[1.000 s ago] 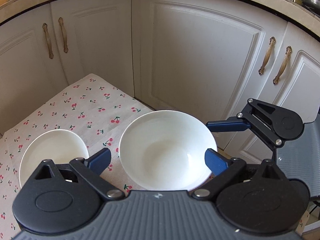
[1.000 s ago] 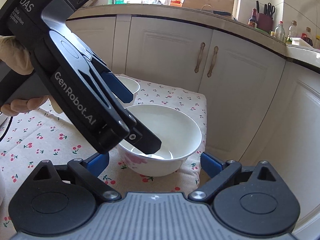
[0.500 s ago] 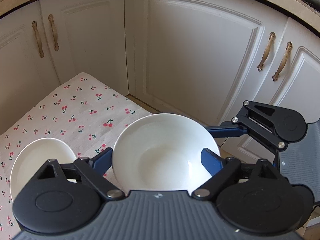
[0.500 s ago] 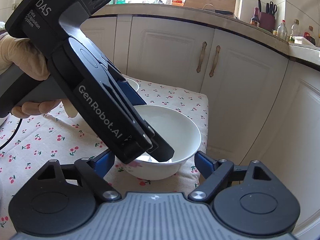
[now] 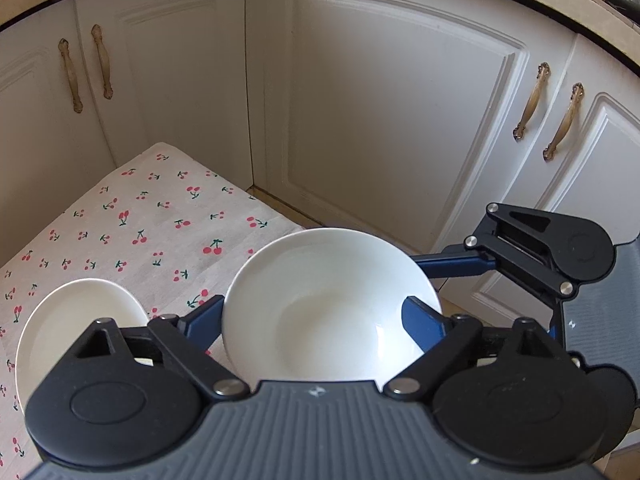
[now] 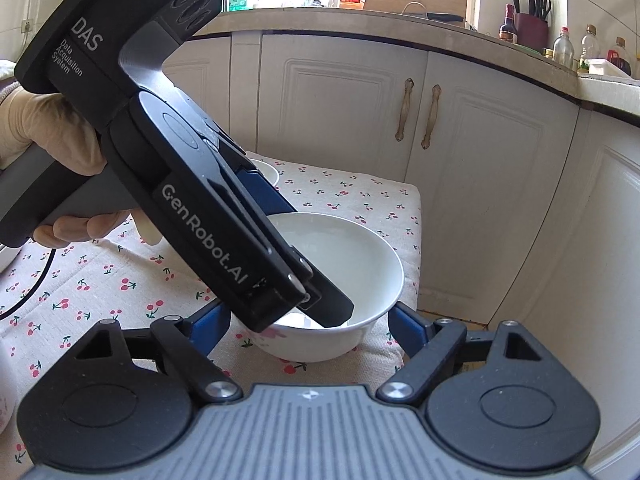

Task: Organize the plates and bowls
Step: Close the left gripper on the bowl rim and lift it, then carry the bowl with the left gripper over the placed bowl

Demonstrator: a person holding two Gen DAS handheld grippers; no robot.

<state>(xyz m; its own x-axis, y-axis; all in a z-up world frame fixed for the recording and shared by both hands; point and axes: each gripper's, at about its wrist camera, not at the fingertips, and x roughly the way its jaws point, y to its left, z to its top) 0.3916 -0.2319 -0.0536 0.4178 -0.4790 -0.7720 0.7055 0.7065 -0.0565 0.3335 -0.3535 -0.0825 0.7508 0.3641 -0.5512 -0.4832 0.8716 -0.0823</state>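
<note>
A large white bowl [image 5: 328,308] stands near the corner of the cherry-print tablecloth [image 5: 132,220]; it also shows in the right wrist view [image 6: 352,264]. My left gripper [image 5: 316,316] is open, its blue fingers on either side of the bowl, one finger reaching down inside it in the right wrist view. My right gripper [image 6: 308,328] is open, low at the bowl's near side, its fingers flanking the bowl's base. A smaller white bowl [image 5: 76,320] sits to the left, partly hidden behind the left gripper.
White cabinet doors [image 5: 380,120] with brass handles stand close behind the table. The table's edge [image 6: 416,240] drops off just right of the large bowl. A countertop [image 6: 440,24] with bottles and a cutting board runs above.
My left gripper has moved closer over the large bowl, which now fills the gap between its fingers. My right gripper has edged closer to the bowl's base.
</note>
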